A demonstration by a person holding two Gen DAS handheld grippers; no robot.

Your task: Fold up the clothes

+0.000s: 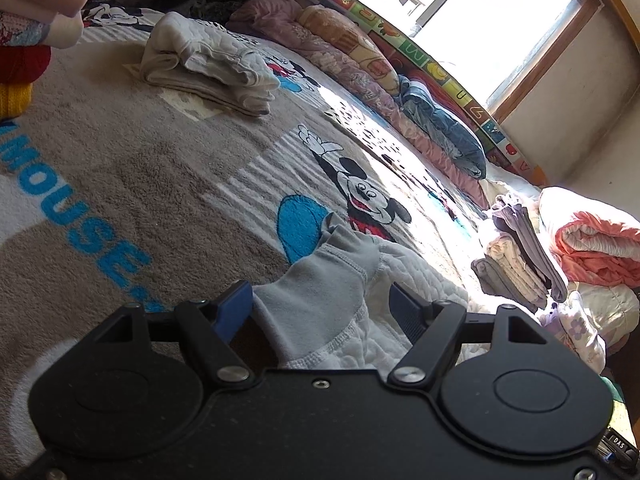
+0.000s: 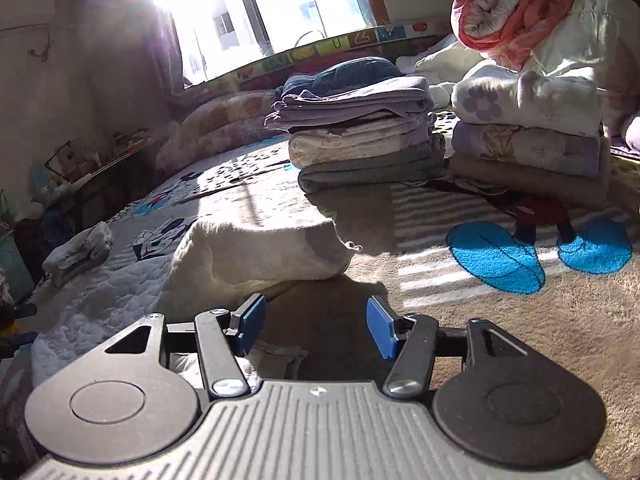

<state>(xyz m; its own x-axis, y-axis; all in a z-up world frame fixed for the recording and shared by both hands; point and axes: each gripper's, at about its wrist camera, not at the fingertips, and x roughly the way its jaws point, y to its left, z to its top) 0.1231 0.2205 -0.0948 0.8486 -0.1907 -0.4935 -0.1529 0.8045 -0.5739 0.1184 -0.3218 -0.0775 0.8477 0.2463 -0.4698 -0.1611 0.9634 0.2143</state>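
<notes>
Quilted white garment with a grey fleece cuff (image 1: 320, 280) spread on a cartoon-mouse plush blanket (image 1: 120, 152), its cuff lying between the parted blue pads of the left gripper (image 1: 320, 308). Right gripper (image 2: 316, 322) likewise spread wide, holding nothing, low over the blanket just before the garment's folded edge (image 2: 260, 252). Stack of folded clothes (image 2: 360, 128) beyond.

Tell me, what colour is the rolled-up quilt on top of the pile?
Coral orange with white, the rolled quilt shows best in the right wrist view.
</notes>
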